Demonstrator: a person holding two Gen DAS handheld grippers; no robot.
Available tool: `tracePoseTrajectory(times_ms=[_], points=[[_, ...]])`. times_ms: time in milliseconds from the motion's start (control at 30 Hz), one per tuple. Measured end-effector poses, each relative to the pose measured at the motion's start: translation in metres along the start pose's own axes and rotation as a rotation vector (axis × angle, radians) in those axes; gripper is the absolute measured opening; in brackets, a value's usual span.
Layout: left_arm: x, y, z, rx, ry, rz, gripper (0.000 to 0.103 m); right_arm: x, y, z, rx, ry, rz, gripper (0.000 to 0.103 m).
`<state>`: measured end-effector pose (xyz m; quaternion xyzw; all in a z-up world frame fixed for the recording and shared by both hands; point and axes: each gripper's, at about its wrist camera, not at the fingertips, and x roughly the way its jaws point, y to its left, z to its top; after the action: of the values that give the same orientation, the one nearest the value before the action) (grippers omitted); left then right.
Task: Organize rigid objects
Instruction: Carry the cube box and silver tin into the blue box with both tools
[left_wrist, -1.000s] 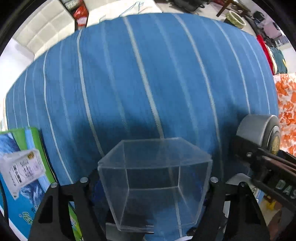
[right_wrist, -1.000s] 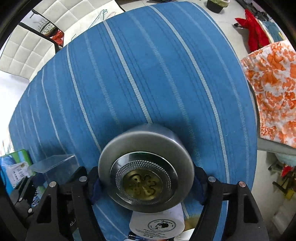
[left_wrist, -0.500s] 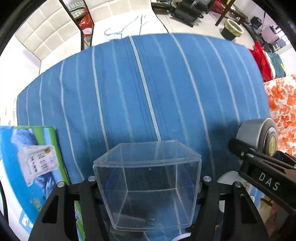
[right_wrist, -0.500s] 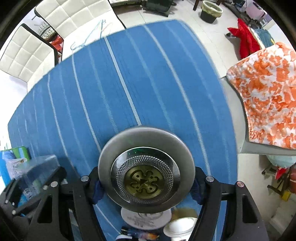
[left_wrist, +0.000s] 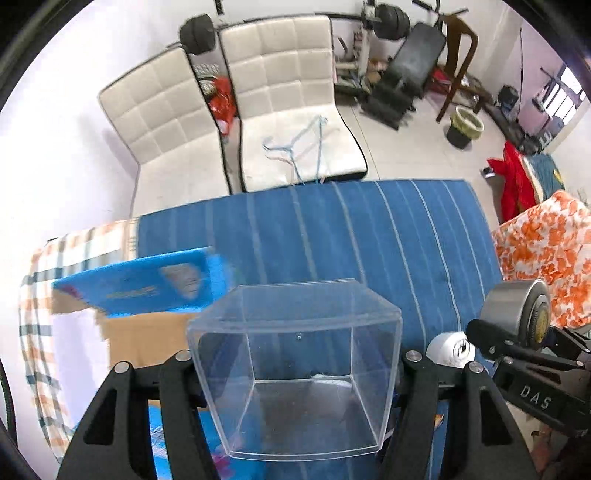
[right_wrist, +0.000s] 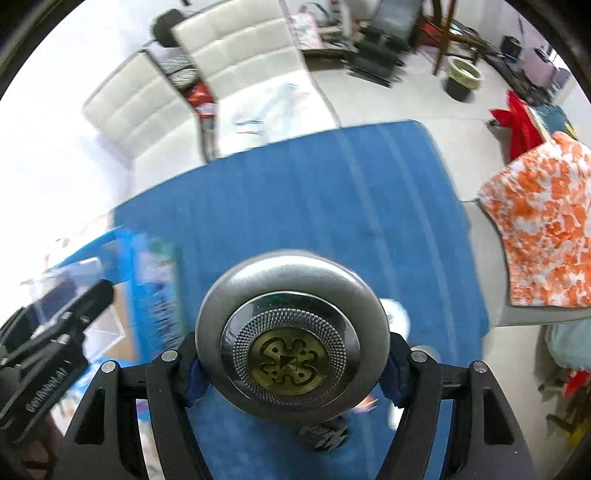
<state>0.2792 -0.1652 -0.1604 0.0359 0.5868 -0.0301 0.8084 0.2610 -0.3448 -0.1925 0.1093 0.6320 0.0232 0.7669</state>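
Note:
My left gripper (left_wrist: 295, 363) is shut on a clear plastic box (left_wrist: 295, 365) and holds it above the blue striped cloth (left_wrist: 369, 240). My right gripper (right_wrist: 291, 362) is shut on a round grey metal tin (right_wrist: 291, 332) with a brass emblem on its face, held above the same cloth (right_wrist: 295, 192). The tin and right gripper also show at the right of the left wrist view (left_wrist: 517, 314). The left gripper shows blurred at the left of the right wrist view (right_wrist: 55, 332).
A blue carton (left_wrist: 147, 284) and a cardboard box (left_wrist: 147, 339) lie left. A white round object (left_wrist: 450, 349) lies below the tin. An orange-patterned cloth (left_wrist: 546, 251) is right. White cushioned seats (left_wrist: 229, 110) stand beyond the cloth's far edge.
Both grippers have risen and tilted up with their loads still held; the table now looks smaller and the seats and room behind it have come into view.

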Motion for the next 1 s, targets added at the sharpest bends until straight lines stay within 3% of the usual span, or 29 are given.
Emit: tracePoseTrajectory(times_ms=[200,367,533,733,1000], points=[[-0.036,0.06,-0.036,-0.015,-0.044,-0.018,0.062,-0.023,0.091,-0.03,-0.064,-0.014,0.09,0.074],[-0.058,0.13,-0.052,-0.057,-0.069,0.001,0.062,-0.005,0.161,-0.035,-0.112,0.012,0.106,0.074],[-0.036,0.189,-0.06,-0.134,-0.048,0.032,0.062,0.044,0.21,-0.02,-0.112,0.066,0.126,0.074],[-0.003,0.245,-0.068,-0.199,-0.008,0.015,0.062,0.113,0.248,0.003,-0.122,0.139,0.084,0.074],[0.057,0.278,-0.074,-0.239,0.079,-0.011,0.062,0.191,0.277,0.012,-0.131,0.22,-0.003,0.074]])
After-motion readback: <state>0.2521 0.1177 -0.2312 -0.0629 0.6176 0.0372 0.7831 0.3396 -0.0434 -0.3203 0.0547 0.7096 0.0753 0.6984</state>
